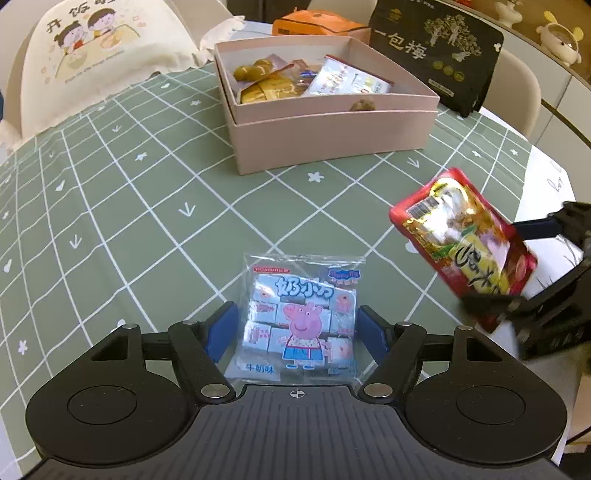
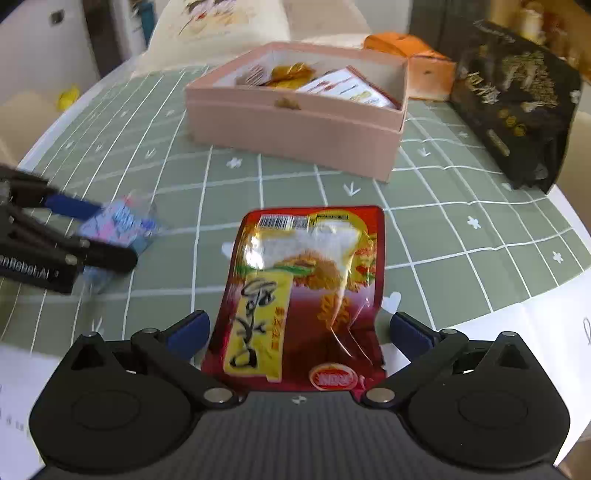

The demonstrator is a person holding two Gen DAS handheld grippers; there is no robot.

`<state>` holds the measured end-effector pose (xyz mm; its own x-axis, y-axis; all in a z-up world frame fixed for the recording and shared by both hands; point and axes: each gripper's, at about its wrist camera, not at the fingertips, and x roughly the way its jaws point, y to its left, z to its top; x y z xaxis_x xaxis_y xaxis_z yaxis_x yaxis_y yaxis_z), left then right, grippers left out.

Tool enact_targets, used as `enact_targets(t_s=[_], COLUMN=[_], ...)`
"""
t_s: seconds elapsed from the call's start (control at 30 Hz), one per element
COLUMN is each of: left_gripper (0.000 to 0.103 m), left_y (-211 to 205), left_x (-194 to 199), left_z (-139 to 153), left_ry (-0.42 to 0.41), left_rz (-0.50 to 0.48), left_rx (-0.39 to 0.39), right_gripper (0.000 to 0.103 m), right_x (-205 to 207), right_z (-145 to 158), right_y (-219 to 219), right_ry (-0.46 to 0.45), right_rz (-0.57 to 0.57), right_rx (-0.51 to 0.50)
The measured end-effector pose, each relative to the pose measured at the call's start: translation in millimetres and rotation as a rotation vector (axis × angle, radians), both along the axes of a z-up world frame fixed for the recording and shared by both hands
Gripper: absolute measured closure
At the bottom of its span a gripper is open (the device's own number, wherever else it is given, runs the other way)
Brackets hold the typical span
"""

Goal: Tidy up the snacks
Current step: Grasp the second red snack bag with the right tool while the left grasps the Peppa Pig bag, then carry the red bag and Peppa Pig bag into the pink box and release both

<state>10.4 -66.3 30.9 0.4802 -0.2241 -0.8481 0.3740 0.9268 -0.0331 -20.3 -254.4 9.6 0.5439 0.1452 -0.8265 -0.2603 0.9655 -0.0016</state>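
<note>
**Left wrist view: two snack packs held over a green checked table**

Left wrist view looks across a round table (image 1: 155, 206) covered by a sage-green cloth with a white grid and small white flowers and arrows. The left gripper (image 1: 297, 328) has its blue pads against both sides of a clear Peppa Pig milk candy pack (image 1: 301, 317), holding it just above the cloth. To the right, the right gripper (image 1: 517, 258) holds a red and gold snack pouch (image 1: 465, 232), tilted, off the table.

Right wrist view shows the same pouch (image 2: 306, 295) between the right gripper's (image 2: 299, 328) pads, creased where it is pinched; the left gripper (image 2: 74, 236) and its candy pack (image 2: 122, 225) appear blurred at the left.

Toward the far side stands an open pink box (image 1: 332, 140) holding yellow-wrapped pieces, a white packet and other small snacks. Behind it lie an orange carton (image 1: 317, 24) and an upright black bag (image 1: 439, 51) with gold printing. A cream chair cushion (image 1: 96, 55) printed with two cartoon children sits beyond the table's left edge, and pale cabinets (image 1: 565, 85) with small figurines run along the right.
</note>
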Motion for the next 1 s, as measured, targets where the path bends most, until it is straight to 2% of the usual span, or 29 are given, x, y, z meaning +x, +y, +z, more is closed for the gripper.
enact_targets(t_s=[0.07, 0.2, 0.27, 0.47, 0.57, 0.67, 0.7, 0.73, 0.8, 1.0], left_gripper=[0.027, 0.026, 0.026, 0.026, 0.026, 0.026, 0.026, 0.026, 0.026, 0.026], left_y=[0, -3, -2, 3, 4, 3, 3, 4, 5, 4], left_x=[-2, -7, -7, -8, -10, -11, -11, -11, -10, -9], left_z=[-1, -2, -2, 0, 0, -1, -1, 0, 0, 0], left_ry=[-0.005, -0.026, -0.030, -0.012, -0.013, -0.016, -0.015, -0.014, -0.010, -0.008], left_rz=[0.000, 0.013, 0.020, 0.031, 0.035, 0.034, 0.035, 0.037, 0.041, 0.041], left_rx=[0.005, 0.008, 0.001, -0.034, -0.039, -0.037, -0.038, -0.040, -0.045, -0.042], right_gripper=[0.009, 0.009, 0.009, 0.011, 0.011, 0.012, 0.016, 0.028, 0.037, 0.040], right_x=[-7, -32, -29, 2, 5, 4, 3, 3, 0, -16], right_z=[7, 29, 32, 6, -3, -3, -2, 0, 9, 40], right_y=[-9, -15, -12, 10, 7, 7, 7, 8, 11, 12], right_ry=[-0.012, -0.153, -0.187, -0.118, -0.096, -0.094, -0.092, -0.083, -0.062, -0.113], right_rz=[-0.042, -0.059, -0.072, -0.047, -0.042, -0.022, -0.020, -0.016, -0.001, 0.017], right_rx=[0.003, 0.043, 0.058, 0.005, 0.042, 0.034, 0.028, 0.028, 0.040, 0.049])
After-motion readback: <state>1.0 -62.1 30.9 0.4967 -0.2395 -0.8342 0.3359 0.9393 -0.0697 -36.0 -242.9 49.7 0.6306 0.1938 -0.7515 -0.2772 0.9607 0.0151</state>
